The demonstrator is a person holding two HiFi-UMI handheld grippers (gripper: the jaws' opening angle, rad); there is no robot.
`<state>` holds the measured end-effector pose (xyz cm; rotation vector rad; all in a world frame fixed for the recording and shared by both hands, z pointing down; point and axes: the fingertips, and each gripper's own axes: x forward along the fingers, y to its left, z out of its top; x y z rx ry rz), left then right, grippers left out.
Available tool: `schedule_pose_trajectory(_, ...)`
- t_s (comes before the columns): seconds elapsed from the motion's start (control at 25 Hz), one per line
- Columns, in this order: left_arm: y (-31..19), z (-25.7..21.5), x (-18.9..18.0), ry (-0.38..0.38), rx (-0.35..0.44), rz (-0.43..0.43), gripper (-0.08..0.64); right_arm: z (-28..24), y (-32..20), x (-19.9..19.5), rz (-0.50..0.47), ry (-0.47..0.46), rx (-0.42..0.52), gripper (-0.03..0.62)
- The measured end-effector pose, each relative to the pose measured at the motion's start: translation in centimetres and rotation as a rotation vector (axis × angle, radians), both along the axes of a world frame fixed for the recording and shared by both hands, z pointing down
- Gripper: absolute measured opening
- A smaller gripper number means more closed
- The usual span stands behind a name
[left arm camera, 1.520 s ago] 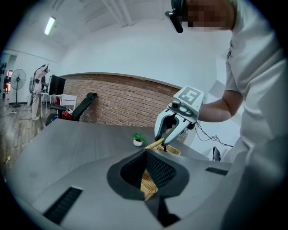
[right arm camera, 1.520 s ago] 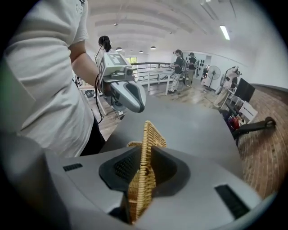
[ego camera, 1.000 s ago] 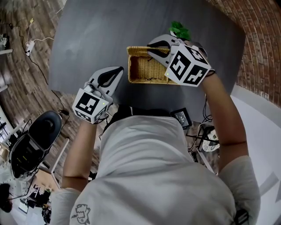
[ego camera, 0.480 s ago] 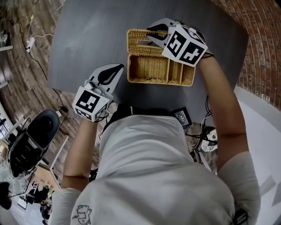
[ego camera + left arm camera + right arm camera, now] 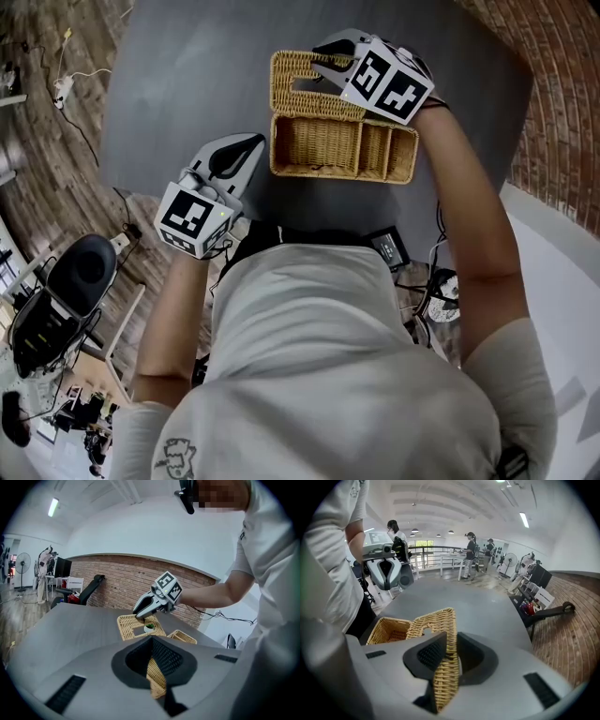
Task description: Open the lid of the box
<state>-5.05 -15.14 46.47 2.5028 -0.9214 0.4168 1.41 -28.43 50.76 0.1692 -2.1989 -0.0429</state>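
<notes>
wicker box, lid open: release under way

**item:** wicker box (image 5: pixel 323 148) on the dark tabletop (image 5: pixel 187 75), close to the person's edge. the head view looks into it and shows one larger compartment and two smaller ones at the right. all appear empty.

**lid** (image 5: pixel 298 86)**:** folded back away from the person. it lies about flat on the tabletop beyond the box, its near edge touching the box's far rim. it has a cut-out in the middle. in the left gripper view a small green-topped object (image 5: pixel 149 626) shows at that cut-out; whether it sits on or under the lid cannot be told.

**right gripper** (image 5: pixel 325 64)**:** at the lid's far side. the jaws are opening with the lid's woven edge between them. one pad is against the weave and a gap shows at the other, so by the look this is not a firm hold.

**left gripper** (image 5: pixel 253 148)**:** at the box's left end. the jaws are closed on a strip of the box's woven wall, apparently steadying it.

**status:** main work judged done, as the box stands open with its inside exposed.

**left to do:**
- the right jaws must come clear of the lid's edge.
- the left jaws must let go of the box wall.

**caution:** the lid could tip forward again once freed. the hinge's stiffness cannot be judged from here.
</notes>
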Motion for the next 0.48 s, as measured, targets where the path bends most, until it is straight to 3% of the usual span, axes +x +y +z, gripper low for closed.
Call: schedule_pose_trajectory(0.48,0.7,-0.8,-0.2,0.008,0.013,0.008,0.011,-1.0,0.3,0.3,0.027,0.006,0.027,0.109)
